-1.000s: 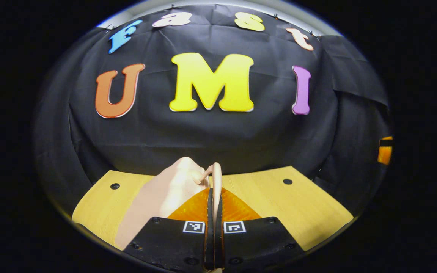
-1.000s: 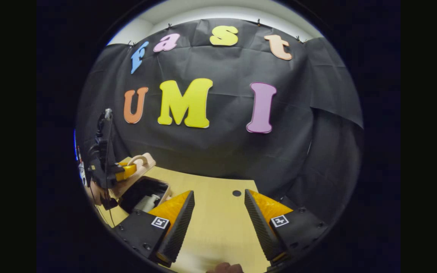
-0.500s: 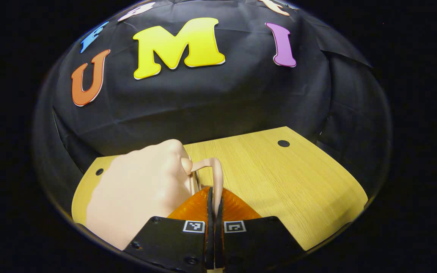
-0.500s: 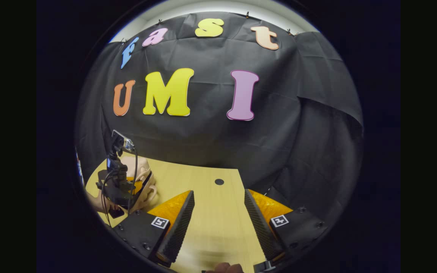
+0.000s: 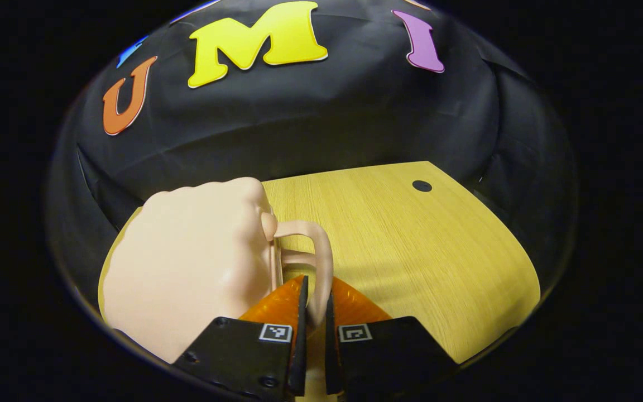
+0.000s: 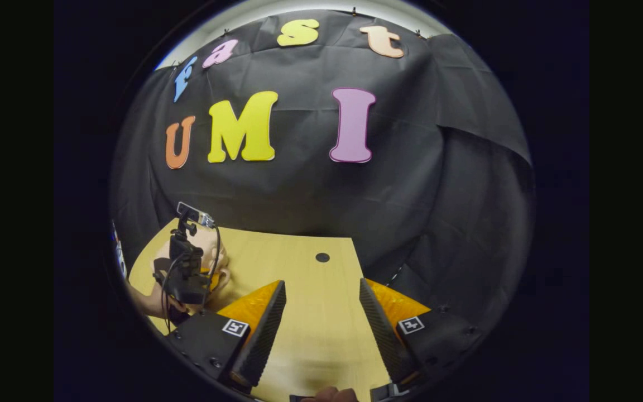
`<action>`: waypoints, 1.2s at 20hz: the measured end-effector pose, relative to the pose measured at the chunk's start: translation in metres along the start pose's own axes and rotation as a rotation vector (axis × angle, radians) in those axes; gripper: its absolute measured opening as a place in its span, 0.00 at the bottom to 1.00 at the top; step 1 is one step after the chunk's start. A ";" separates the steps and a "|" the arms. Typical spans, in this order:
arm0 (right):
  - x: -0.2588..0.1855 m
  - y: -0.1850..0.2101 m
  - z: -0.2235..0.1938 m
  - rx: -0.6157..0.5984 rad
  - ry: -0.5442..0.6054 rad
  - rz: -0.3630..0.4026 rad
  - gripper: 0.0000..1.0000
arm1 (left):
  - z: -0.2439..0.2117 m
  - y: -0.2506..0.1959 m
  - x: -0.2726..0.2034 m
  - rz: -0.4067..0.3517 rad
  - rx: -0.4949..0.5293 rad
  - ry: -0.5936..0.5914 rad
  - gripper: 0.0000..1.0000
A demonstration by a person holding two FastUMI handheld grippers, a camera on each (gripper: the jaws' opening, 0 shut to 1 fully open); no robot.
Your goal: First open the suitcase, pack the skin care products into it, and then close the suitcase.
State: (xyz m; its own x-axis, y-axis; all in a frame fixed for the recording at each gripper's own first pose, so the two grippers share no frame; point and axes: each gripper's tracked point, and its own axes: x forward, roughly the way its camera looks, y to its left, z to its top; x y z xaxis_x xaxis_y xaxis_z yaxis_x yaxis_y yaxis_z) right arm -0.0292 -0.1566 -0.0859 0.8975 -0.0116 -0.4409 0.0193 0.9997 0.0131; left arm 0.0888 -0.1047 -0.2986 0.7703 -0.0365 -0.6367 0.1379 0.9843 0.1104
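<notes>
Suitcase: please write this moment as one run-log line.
suitcase: lid down | left tool: shut on handle | right tool: open, empty, over table

Light wood-grain surface [image 5: 411, 245], with a small dark round hole [image 5: 421, 186] near its far right corner. Bearing a pale pink suitcase [image 5: 187, 262], closed, on its left part, handle [image 5: 316, 245] turned toward the bare middle.

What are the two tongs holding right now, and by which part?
The left tongs grip the suitcase by its handle, the loop pinched between both fingers. The right tongs are open over the table, holding nothing.
</notes>
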 end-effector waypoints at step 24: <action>0.006 0.152 0.162 0.027 -0.421 0.036 0.79 | 0.241 0.102 -0.268 0.080 -0.120 -0.676 0.97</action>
State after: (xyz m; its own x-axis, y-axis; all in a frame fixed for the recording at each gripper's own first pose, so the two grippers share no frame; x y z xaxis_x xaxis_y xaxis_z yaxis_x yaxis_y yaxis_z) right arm 0.0503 -0.0075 0.0594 0.9994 0.0105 -0.0343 -0.0089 0.9988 0.0475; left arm 0.0464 -0.0357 0.0674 0.9997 -0.0242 -0.0101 0.0245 0.9993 0.0274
